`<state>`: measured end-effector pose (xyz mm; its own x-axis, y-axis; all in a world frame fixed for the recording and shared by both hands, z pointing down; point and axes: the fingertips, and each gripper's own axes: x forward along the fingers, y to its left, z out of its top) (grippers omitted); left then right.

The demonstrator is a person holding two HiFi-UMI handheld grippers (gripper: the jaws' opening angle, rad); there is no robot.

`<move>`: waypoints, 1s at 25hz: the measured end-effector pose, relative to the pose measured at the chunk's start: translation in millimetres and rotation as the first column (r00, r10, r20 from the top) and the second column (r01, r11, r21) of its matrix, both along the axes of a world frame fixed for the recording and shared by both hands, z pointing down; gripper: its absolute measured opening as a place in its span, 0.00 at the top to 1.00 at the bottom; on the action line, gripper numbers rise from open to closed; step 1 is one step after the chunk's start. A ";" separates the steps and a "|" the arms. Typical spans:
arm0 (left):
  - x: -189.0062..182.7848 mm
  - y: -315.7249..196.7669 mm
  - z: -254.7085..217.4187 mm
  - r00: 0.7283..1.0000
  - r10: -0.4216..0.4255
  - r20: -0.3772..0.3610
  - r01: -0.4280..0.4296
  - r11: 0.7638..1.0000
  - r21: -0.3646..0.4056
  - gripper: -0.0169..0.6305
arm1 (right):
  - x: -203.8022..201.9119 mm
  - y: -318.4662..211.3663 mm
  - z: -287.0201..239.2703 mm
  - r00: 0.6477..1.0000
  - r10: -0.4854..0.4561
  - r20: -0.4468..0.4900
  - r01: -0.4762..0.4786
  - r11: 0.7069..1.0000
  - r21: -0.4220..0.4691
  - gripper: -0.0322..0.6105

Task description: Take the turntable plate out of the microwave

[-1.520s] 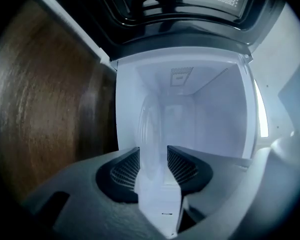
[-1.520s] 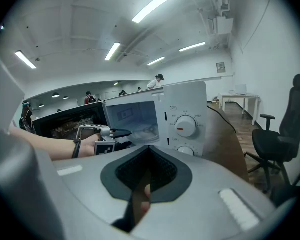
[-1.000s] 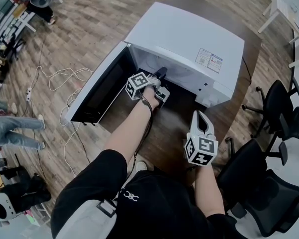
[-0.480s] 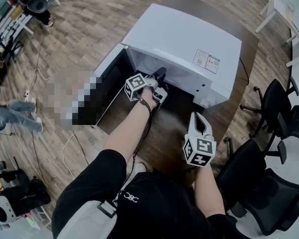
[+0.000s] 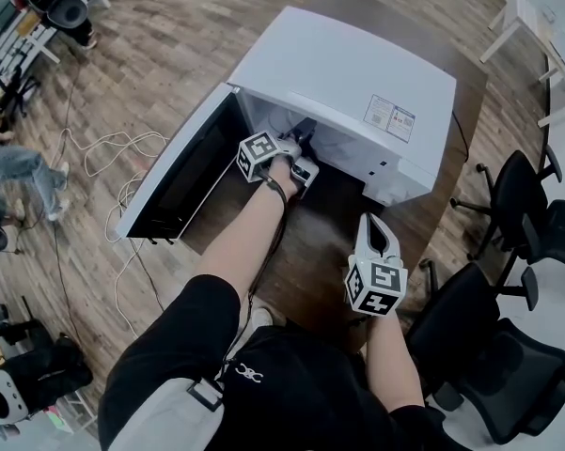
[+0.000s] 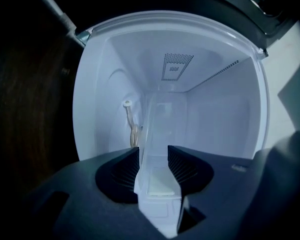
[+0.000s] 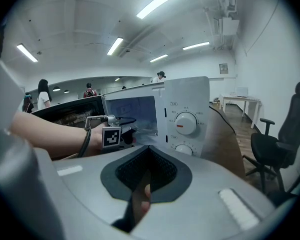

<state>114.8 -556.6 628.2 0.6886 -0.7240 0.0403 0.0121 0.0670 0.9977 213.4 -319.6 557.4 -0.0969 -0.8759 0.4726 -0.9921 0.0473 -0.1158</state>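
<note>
The white microwave (image 5: 348,64) stands on a dark wooden table (image 5: 329,252) with its door (image 5: 183,172) swung open to the left. My left gripper (image 5: 301,144) reaches level into the cavity. In the left gripper view it (image 6: 153,154) is rolled on its side, and the clear glass turntable plate (image 6: 146,129) shows edge-on between its jaws. The jaws have just been opening. The plate lies close to one pad, and the other pad stands apart from it. A beige roller support (image 6: 133,131) sits under the plate. My right gripper (image 5: 376,225) hovers over the table in front of the microwave, shut and empty.
Black office chairs (image 5: 508,205) crowd the table's right side. White cables (image 5: 113,148) trail over the wooden floor left of the open door. The microwave's control knobs (image 7: 186,124) face my right gripper. Several people stand far off in the room.
My left gripper has pushed deeper into the microwave cavity. The right gripper has kept still.
</note>
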 end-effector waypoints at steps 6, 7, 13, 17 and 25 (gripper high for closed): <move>5.8 -8.5 -2.8 1.000 -0.003 -0.019 0.003 1.000 0.014 0.71 | 4.9 -0.8 2.8 1.000 0.008 -0.007 -0.008 1.000 -0.009 0.94; 5.8 -8.4 -2.5 1.000 -0.001 -0.017 0.001 1.000 0.017 0.73 | 5.7 -1.0 2.8 1.000 0.011 -0.008 -0.011 1.000 -0.010 0.94; 10.3 -16.8 -3.0 1.000 -0.010 -0.012 0.010 1.000 0.013 0.76 | 5.6 0.2 3.9 1.000 0.010 -0.012 -0.011 1.000 -0.016 0.94; 11.7 -16.1 4.4 1.000 -0.005 0.027 0.006 1.000 -0.020 0.93 | 6.2 2.3 1.8 1.000 0.010 -0.019 -0.010 1.000 -0.015 0.94; 10.8 -13.8 2.8 1.000 -0.014 -0.005 0.014 1.000 0.002 0.93 | 10.3 5.2 0.1 0.999 0.010 -0.031 -0.010 1.000 -0.011 0.94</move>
<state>125.6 -570.4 631.0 0.6784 -0.7339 0.0349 0.0184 0.0644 0.9978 223.7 -314.4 557.5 -0.0734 -0.8714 0.4851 -0.9956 0.0360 -0.0860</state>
